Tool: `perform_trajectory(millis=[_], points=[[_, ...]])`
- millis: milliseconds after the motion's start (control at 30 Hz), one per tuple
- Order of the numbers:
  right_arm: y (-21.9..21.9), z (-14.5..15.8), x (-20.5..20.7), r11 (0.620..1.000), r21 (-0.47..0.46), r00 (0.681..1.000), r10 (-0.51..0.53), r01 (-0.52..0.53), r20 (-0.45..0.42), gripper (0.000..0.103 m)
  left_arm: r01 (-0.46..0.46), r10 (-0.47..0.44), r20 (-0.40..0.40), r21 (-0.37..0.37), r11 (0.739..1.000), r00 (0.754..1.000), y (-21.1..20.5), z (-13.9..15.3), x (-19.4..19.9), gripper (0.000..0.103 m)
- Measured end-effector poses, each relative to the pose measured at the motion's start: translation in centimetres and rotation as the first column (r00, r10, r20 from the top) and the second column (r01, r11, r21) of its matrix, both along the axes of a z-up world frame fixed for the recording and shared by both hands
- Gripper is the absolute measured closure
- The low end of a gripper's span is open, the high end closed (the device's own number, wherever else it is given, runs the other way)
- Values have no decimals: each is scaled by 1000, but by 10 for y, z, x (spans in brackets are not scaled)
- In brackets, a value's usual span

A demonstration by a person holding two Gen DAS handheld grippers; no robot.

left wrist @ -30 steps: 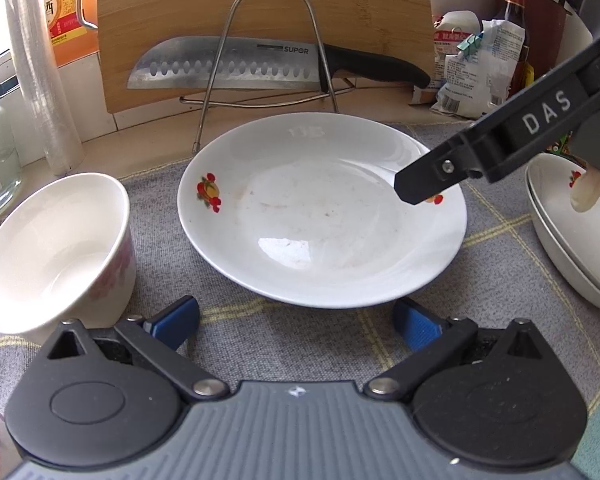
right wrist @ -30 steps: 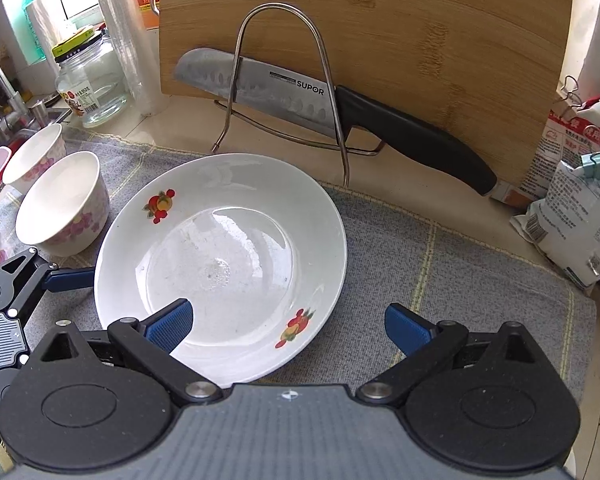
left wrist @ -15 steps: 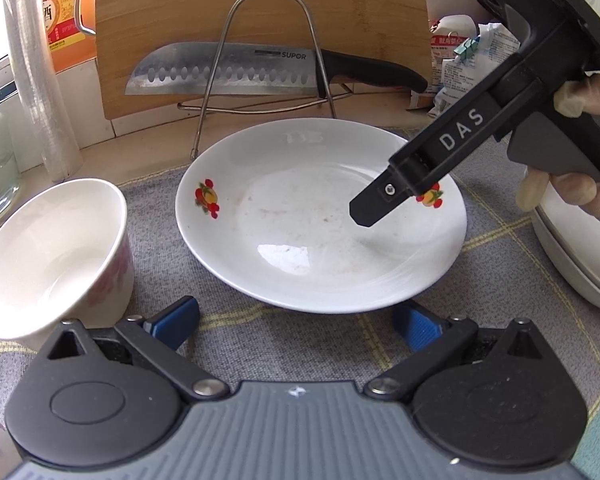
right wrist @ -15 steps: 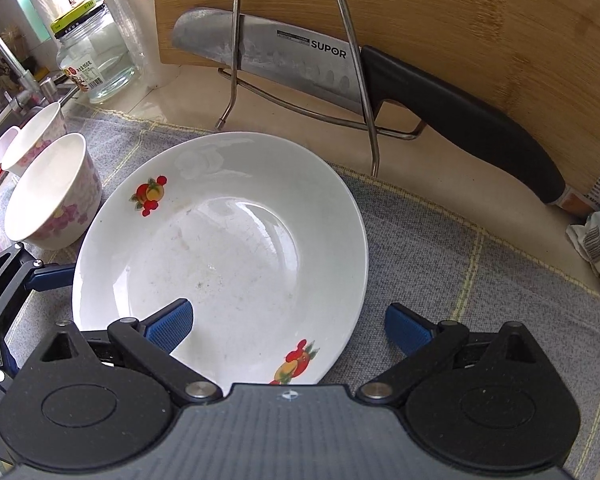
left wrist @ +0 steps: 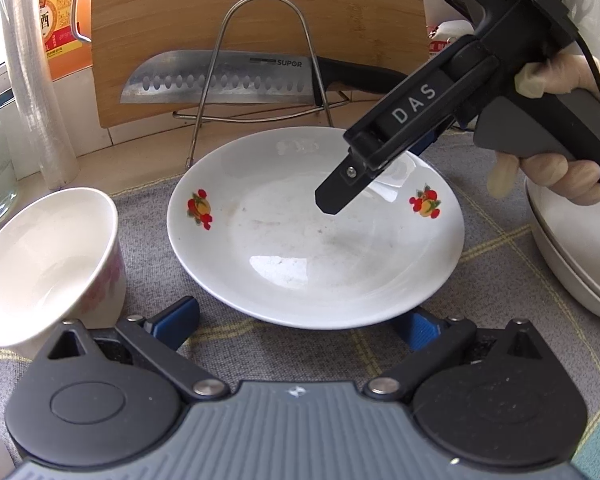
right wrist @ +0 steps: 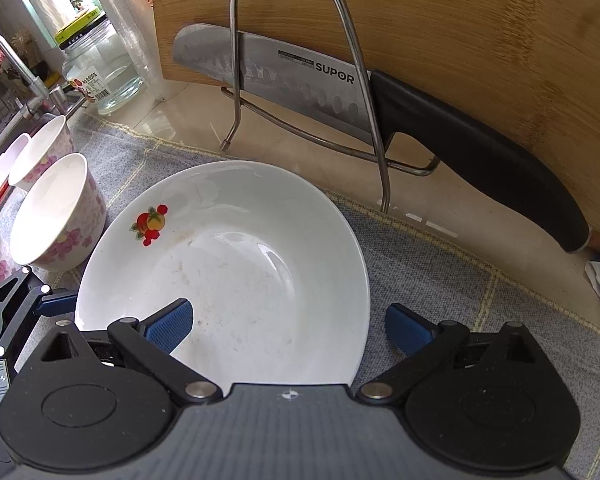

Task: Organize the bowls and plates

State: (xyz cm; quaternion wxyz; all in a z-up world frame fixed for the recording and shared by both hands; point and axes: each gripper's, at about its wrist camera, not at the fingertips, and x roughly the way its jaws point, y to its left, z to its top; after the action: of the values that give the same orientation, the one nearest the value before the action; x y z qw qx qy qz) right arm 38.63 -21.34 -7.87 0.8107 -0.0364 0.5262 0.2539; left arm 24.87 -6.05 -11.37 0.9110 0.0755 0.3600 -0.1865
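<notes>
A white plate [left wrist: 316, 240] with red fruit motifs lies on the grey cloth, and it also fills the right wrist view [right wrist: 236, 264]. My left gripper [left wrist: 296, 322] is open, its blue pads level with the plate's near rim. My right gripper [right wrist: 288, 324] is open too and straddles the plate's right rim, one pad over the dish and one over the cloth. Its black "DAS" finger [left wrist: 380, 140] hangs above the plate's right half. A floral bowl [left wrist: 44, 256] stands left of the plate. Stacked white dishes [left wrist: 572, 256] sit at the right.
A knife [right wrist: 284, 76] rests on a wire rack [right wrist: 372, 120] against an upright wooden board [right wrist: 460, 28] behind the plate. Several floral bowls [right wrist: 52, 216] stand at the left by a tap [right wrist: 16, 68] and a glass jar [right wrist: 100, 72]. A gloved hand [left wrist: 564, 176] holds the right gripper.
My right gripper has moved forward and left over the plate, so the right rim now sits between its fingers. The left gripper and the dishes have stayed put.
</notes>
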Motion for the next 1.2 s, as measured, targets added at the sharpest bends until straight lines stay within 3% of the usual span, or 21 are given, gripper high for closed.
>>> perform_trajectory(millis=[267, 600, 1200], points=[[7, 0, 8, 998, 16, 998, 68, -68, -9, 0, -32, 32, 16, -4, 999, 999, -5, -1, -4, 1], [11, 4, 24, 991, 34, 991, 133, -133, -10, 14, -26, 26, 51, 11, 1000, 998, -8, 0, -14, 2], [5, 7, 27, 989, 51, 989, 144, -142, -32, 27, -4, 2, 77, 36, 999, 997, -15, 3, -24, 2]])
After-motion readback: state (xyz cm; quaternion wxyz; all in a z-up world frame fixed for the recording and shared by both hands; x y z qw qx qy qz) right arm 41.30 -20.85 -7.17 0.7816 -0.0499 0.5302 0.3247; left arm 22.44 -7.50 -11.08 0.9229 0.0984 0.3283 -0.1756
